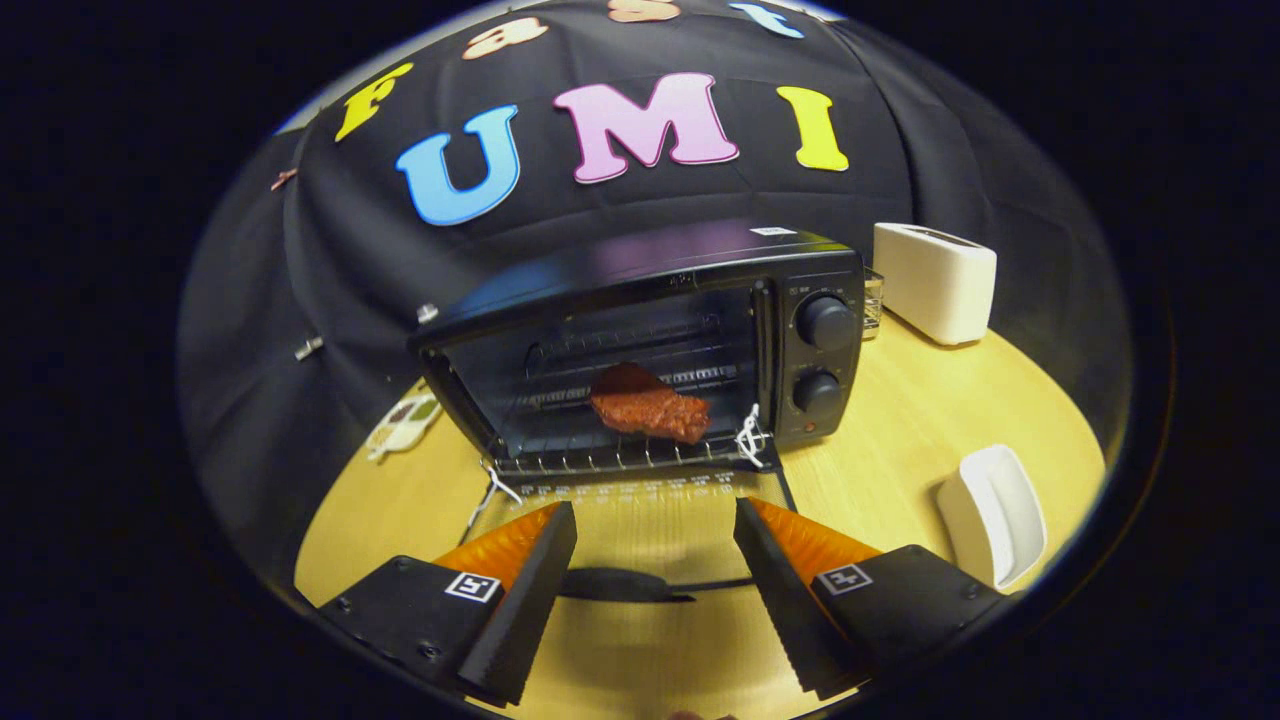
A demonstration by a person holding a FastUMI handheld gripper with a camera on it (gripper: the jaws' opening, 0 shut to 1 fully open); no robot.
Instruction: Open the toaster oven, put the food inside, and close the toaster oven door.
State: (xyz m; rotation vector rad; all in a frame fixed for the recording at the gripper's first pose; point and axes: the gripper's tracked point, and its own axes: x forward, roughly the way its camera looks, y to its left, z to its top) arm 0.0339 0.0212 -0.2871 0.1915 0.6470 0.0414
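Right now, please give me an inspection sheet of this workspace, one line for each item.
Surface: wooden table, bare between the oven and the jaws.
Job's things: toaster oven with door folded down flat; piece of meat lying on the rack inside.
Clutter: white toaster behind the oven; white dish beside it; small tray on the other side.
Grippers: gripper with jaws apart, holding nothing, over the door handle.
Cables: nothing seen.
Surroundings: black cloth wall.
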